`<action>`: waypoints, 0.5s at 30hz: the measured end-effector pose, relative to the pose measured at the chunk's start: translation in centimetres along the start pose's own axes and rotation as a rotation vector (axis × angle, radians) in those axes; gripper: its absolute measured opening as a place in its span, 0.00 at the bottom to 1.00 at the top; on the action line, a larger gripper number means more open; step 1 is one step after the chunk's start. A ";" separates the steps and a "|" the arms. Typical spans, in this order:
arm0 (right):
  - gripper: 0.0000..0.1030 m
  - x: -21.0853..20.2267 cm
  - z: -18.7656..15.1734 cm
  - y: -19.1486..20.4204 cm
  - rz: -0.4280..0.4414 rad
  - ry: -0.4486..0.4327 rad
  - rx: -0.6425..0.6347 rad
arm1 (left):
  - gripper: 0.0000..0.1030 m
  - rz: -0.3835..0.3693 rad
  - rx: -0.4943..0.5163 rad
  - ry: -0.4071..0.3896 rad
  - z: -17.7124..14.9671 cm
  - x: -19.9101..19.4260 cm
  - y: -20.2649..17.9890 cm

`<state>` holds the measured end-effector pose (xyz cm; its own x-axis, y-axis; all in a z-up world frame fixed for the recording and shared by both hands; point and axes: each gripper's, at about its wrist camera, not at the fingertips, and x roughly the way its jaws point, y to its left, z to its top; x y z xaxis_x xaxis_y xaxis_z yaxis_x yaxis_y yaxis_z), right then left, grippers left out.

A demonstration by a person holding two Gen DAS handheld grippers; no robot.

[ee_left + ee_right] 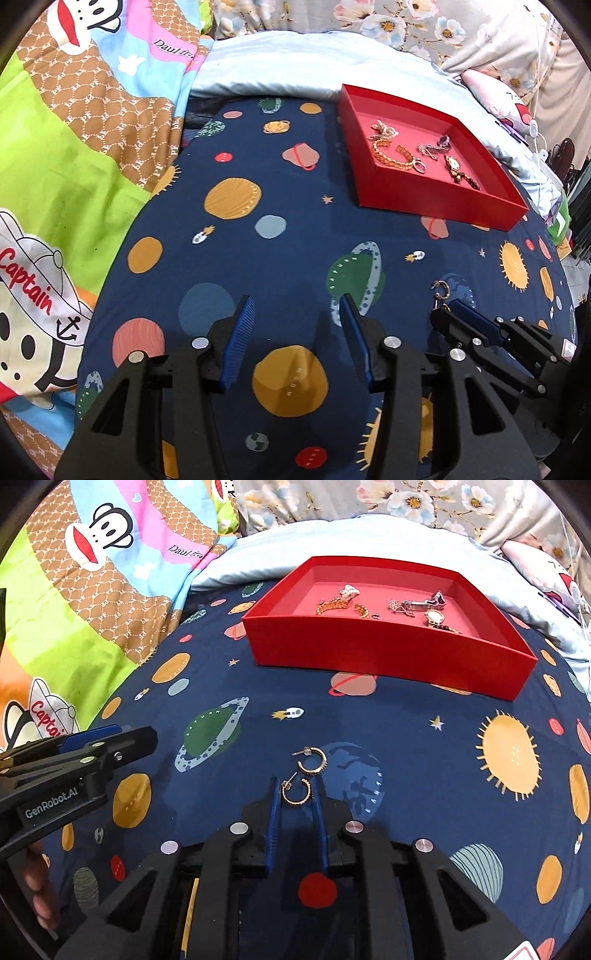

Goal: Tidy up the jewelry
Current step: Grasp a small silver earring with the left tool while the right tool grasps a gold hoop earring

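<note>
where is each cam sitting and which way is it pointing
Left wrist: on the left gripper, looking along its open blue fingers over the planet-print sheet; the right gripper shows at lower right.
Right wrist: on the right gripper, fingers bracketing the near hoop earring; the left gripper and a hand show at left.
Shared: red tray, sheet, earrings.

light: bright, even indoor; shadows: soft, faint; focus: sharp centre; edges: strong fisheye bending, dark vignette corners
</note>
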<state>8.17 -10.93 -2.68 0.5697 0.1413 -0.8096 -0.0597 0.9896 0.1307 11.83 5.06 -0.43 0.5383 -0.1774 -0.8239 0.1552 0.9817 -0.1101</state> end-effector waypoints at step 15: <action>0.15 -5.3 -1.7 -8.1 -0.076 -0.043 0.182 | 0.56 -0.121 0.129 0.009 0.5 1.8 -8.4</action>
<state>4.20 -19.64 -0.45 0.6018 0.0610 -0.7963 0.1317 0.9759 0.1743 11.88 -3.50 -0.72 0.5021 -0.2923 -0.8139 0.3236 0.9363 -0.1366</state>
